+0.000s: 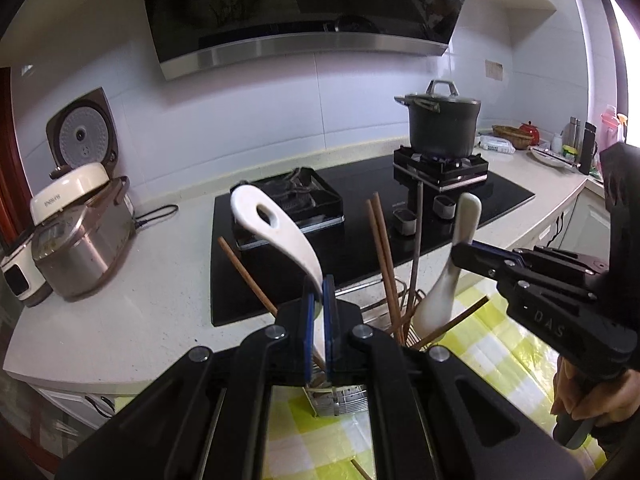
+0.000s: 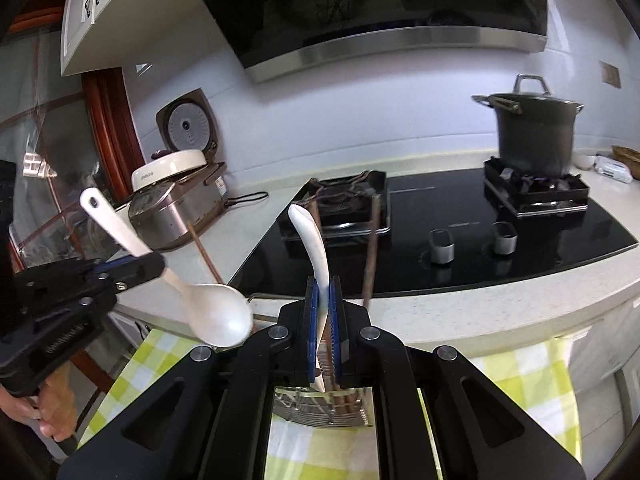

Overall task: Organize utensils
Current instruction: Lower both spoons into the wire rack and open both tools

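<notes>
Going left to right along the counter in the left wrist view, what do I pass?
Rice cooker → empty burner → black pot on the lit burner → wicker basket → red teapot → dark bottle.

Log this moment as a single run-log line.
left gripper: shut on white rice paddle | right gripper: shut on white spoon | chopsticks: in wire rack

Both spoons are white: the rice spoon (image 1: 276, 232) in the left gripper (image 1: 319, 300) and the soup spoon (image 2: 316, 248) in the right gripper (image 2: 324, 300). The gripper pads (image 1: 309, 320) are blue. Under both grippers lies a cloth (image 1: 504, 340) with yellow-green and white squares.
</notes>
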Demonstrator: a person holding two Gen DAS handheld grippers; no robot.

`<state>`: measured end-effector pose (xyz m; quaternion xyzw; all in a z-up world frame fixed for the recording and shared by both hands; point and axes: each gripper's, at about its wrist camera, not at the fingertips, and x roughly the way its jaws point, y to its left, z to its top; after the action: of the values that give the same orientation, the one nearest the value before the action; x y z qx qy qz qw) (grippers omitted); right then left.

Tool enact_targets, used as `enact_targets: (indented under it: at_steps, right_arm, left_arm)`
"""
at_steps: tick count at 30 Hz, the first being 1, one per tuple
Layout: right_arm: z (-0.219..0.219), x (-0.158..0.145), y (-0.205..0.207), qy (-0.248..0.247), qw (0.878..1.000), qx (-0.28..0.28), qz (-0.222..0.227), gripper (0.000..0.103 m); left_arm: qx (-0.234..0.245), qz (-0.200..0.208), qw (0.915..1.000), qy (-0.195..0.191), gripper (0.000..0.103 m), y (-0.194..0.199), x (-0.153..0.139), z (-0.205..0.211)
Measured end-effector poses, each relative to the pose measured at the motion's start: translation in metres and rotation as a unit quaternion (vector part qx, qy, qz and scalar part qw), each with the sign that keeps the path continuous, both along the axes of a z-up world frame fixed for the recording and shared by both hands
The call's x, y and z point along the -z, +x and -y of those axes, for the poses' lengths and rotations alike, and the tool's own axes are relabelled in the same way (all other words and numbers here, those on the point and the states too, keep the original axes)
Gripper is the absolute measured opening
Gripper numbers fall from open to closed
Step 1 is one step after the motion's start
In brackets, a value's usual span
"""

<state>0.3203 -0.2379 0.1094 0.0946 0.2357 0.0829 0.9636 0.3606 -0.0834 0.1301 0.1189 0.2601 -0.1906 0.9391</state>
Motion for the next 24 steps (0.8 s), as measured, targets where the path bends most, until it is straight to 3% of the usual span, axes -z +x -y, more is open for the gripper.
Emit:
enact_targets:
  at_steps: [10, 19, 20, 22, 23, 24]
  right_arm:
    - [-0.005, 0.022, 0.017, -0.006, 1.000, 0.004, -0.010, 0.007]
    - [-0.018, 0.038, 0.024, -0.043, 0.999, -0.007, -0.030, 0.010]
    - [-0.019, 0.038, 0.025, -0.047, 0.998, -0.007, -0.034, 0.015]
    - [-0.019, 0.038, 0.025, -0.045, 0.998, -0.008, -0.040, 0.036]
    - [-0.018, 0.038, 0.024, -0.046, 0.998, -0.004, -0.039, 0.067]
    - [-0.017, 0.038, 0.021, -0.046, 0.998, 0.001, -0.032, 0.074]
  left_arm:
    - [-0.001, -0.030, 0.9991, 0.031, 0.004, 0.022, 0.044, 0.011]
    - [0.000, -0.055, 0.9971, 0.053, 0.005, 0.031, 0.072, 0.020]
    - [0.000, -0.054, 0.9972, 0.052, 0.005, 0.031, 0.073, 0.019]
    - [-0.001, -0.056, 0.9972, 0.050, 0.008, 0.030, 0.074, 0.018]
    - [-0.001, -0.058, 0.9971, 0.048, 0.009, 0.030, 0.075, 0.018]
    - [-0.003, -0.058, 0.9971, 0.049, 0.011, 0.029, 0.076, 0.017]
